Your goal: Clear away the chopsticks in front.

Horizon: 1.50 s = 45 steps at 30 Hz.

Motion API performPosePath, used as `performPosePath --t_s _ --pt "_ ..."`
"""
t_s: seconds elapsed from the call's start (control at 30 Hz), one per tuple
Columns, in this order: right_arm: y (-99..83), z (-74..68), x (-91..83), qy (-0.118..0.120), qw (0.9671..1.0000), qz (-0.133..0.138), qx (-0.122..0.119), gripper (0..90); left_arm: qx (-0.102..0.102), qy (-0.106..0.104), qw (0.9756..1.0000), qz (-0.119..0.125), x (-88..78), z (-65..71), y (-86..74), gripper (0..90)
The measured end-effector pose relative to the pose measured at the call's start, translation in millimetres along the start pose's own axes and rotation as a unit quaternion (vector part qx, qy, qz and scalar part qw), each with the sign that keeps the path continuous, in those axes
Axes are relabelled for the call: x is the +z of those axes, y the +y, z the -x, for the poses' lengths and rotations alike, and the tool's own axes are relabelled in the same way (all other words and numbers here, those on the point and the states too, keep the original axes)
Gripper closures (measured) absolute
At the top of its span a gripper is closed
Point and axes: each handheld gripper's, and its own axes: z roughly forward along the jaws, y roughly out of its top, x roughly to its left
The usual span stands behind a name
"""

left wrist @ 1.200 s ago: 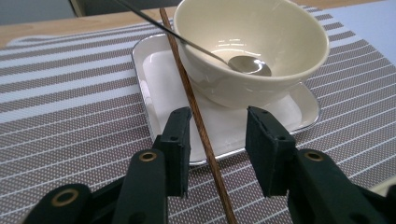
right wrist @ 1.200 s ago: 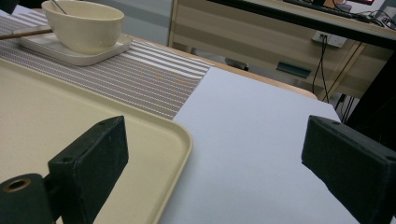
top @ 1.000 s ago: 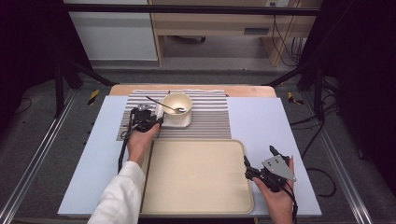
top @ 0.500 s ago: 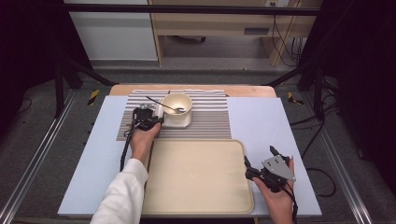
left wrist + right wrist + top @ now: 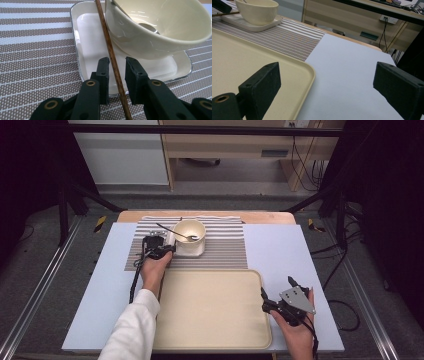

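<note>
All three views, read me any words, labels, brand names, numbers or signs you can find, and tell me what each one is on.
None can be read.
The bowl, the square plate, the wooden stick, the striped placemat and the tray bear no print.
A dark plate on the wooden furniture behind the table is too small and blurred to tell whether it carries text.

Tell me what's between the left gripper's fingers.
A brown wooden stick runs between the left gripper fingers, untouched by either pad, in the left gripper view.
</note>
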Motion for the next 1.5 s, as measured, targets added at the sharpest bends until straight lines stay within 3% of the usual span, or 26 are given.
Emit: performPosePath --t_s 0.33,0.83,1.03,1.5 --pt "-0.1 -1.1 0.5 0.001 1.0000 -0.002 -0.001 8.0 -0.011 0.006 0.9999 -0.003 4.2 3.0 -1.9 78.9" --pt "-0.3 -0.7 1.4 0.004 1.0000 -0.003 0.001 8.0 -0.048 0.047 0.9977 0.010 1.7 5.9 -0.3 85.4" --pt "-0.5 1.2 2.2 0.002 1.0000 -0.003 0.002 8.0 -0.048 0.062 0.9964 0.031 -10.9 9.0 3.0 85.5" --pt "0.4 -0.1 1.8 0.009 0.9999 -0.001 0.004 5.9 -0.056 0.072 0.9951 0.039 -36.9 5.6 -2.7 85.6"
